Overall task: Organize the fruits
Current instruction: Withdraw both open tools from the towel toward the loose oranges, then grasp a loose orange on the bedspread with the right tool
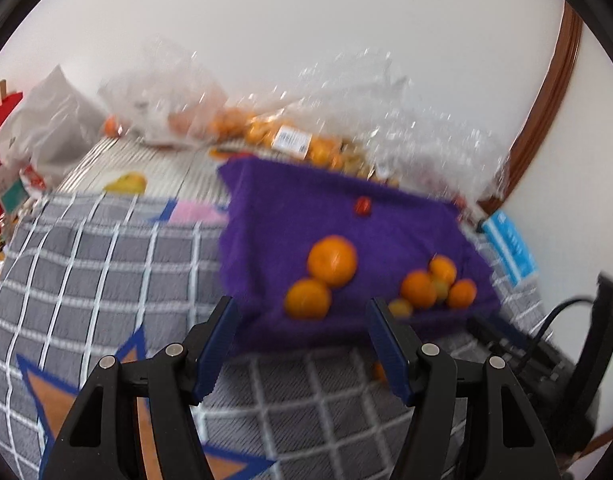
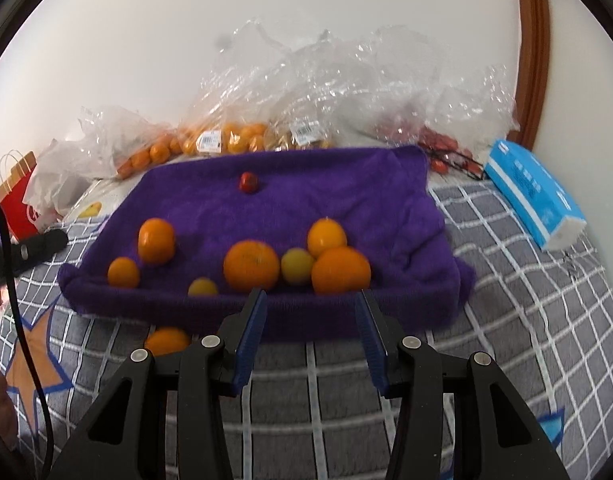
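Both the left gripper (image 1: pixel 302 344) and right gripper (image 2: pixel 310 332) gape wide, holding nothing. The oranges (image 2: pixel 251 265) cluster along the near edge of the purple towel (image 2: pixel 346 204); a small red fruit (image 2: pixel 248 182), perhaps a tomato, sits farther back.

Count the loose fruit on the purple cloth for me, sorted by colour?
On the purple cloth, seen from the right wrist view:
Orange fruits: 5, such as the big orange fruit
Yellow-green fruits: 2, such as the yellow-green fruit
Red fruit: 1, the small red fruit
Total: 8
One more orange fruit lies off the cloth on the checked blanket, not counted.
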### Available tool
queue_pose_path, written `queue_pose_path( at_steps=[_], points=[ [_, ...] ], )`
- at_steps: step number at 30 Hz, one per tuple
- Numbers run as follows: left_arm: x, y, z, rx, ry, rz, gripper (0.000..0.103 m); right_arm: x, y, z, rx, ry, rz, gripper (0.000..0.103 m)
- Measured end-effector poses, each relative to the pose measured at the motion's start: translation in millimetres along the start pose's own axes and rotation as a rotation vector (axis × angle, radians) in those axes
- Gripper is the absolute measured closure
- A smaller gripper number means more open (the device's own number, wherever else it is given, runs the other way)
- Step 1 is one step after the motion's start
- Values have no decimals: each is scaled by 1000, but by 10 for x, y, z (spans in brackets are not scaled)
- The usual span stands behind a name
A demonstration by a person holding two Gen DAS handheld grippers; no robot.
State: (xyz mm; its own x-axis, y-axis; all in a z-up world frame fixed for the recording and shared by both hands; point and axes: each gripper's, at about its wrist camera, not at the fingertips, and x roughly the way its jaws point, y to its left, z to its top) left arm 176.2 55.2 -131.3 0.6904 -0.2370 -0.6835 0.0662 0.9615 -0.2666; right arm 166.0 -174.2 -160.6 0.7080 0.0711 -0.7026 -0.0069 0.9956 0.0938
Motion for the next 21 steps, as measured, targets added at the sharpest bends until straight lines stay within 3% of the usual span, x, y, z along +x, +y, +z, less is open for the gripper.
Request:
queue_pose_path(
  at_steps=[6, 15, 21],
  points=[
    [3, 45, -292, 67, 43, 77, 39, 43, 81, -200, 2, 41, -12, 57],
    [80, 115, -483, 70, 67, 88, 39, 99, 58, -316, 46, 60, -9, 57],
    [150, 259, -507, -1, 69, 73, 39, 130, 96, -285, 35, 69, -24, 57]
  ],
)
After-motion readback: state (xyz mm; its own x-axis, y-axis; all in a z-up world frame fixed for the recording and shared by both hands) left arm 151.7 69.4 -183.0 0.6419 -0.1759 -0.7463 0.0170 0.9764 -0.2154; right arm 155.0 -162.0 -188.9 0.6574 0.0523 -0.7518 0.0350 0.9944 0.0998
